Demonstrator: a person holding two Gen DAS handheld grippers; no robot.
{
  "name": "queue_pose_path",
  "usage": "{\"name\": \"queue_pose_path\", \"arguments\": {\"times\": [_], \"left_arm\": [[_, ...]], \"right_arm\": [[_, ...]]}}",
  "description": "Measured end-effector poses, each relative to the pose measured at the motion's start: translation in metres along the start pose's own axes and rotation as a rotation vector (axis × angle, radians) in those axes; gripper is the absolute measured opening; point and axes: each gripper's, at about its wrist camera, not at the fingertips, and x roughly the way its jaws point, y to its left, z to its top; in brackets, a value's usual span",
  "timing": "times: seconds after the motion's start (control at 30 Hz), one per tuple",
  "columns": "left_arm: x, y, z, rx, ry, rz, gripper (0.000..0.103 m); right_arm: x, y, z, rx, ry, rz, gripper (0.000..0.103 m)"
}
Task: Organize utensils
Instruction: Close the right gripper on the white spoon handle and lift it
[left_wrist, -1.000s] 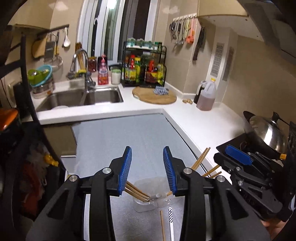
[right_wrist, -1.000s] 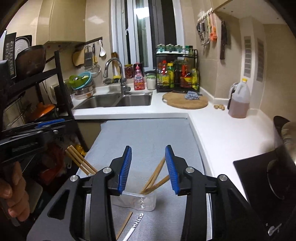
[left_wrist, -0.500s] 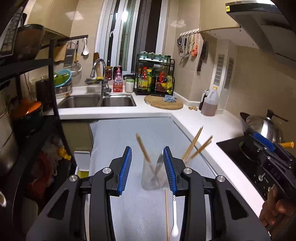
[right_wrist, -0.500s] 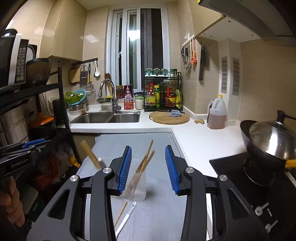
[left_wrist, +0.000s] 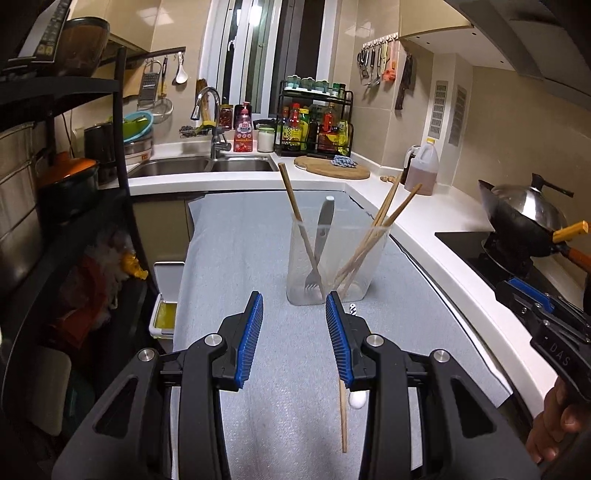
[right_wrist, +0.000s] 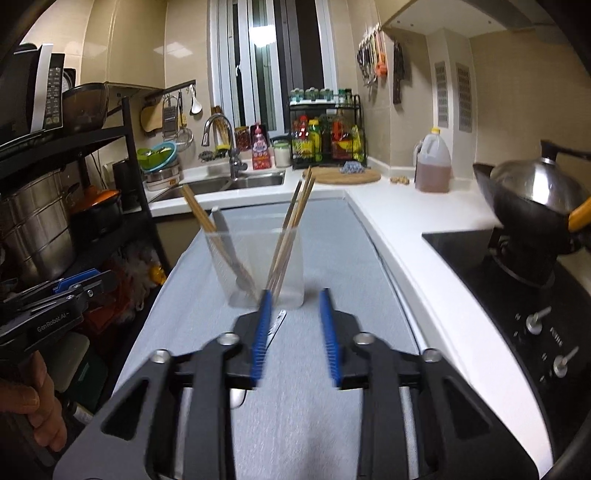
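Both grippers hung near of the clear plastic holder (left_wrist: 334, 264) with chopsticks and fork inside: left gripper (left_wrist: 294, 334) part-open and empty, right gripper (right_wrist: 294, 336) closing on nothing. Loose wooden chopstick (left_wrist: 343, 417) and white-handled utensil (left_wrist: 357, 398) lay on the grey mat (left_wrist: 240, 258) under the left gripper's right jaw. Next move probably called for a low, flat pinch on one.

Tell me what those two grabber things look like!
Both grabbers are black plastic. The left gripper has two fingers with ridged blue pads and shiny silver bolts. The right gripper looks the same. White letters are printed on their sides.
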Motion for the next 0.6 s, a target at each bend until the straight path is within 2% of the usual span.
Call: {"name": "queue_pose_path", "arguments": {"times": [0.1, 0.3, 0.6], "left_arm": [[0.004, 0.005, -0.023, 0.002, 0.000, 0.008, 0.035], [0.017, 0.015, -0.061, -0.041, 0.062, -0.008, 0.033], [0.022, 0.025, -0.071, -0.051, 0.091, -0.023, 0.033]], "right_arm": [[0.002, 0.002, -0.017, 0.009, 0.033, 0.005, 0.003], [0.026, 0.013, -0.052, 0.034, 0.138, 0.053, 0.003], [0.076, 0.044, -0.082, 0.038, 0.269, 0.112, 0.006]]}}
